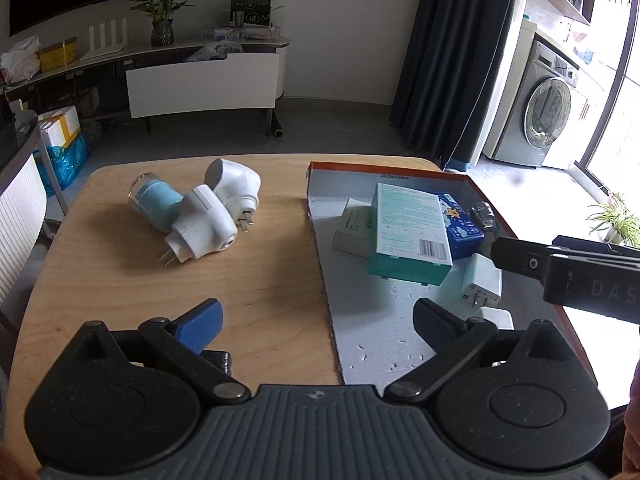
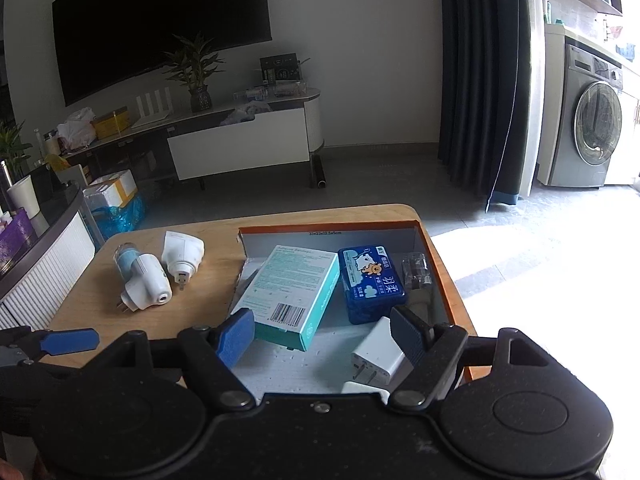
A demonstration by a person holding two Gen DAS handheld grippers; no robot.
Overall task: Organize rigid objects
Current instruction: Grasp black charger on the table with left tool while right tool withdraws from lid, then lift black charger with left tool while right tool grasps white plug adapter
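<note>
both hand-held grippers stood open and empty over the near edge of the surface.

the left hand-held gripper (image 1: pixel 316 320) had its jaws wide apart, straddling the left wall of the box lid (image 1: pixel 320 248); the right hand-held gripper (image 2: pixel 324 332) hung agape over the white charger (image 2: pixel 378 354) in the lid. farther in lay the teal box (image 2: pixel 290 292) and the blue tin (image 2: pixel 370 280). two white plug-in devices (image 1: pixel 212 216) sat on the bare wooden surface (image 1: pixel 120 272) at far left.
</note>
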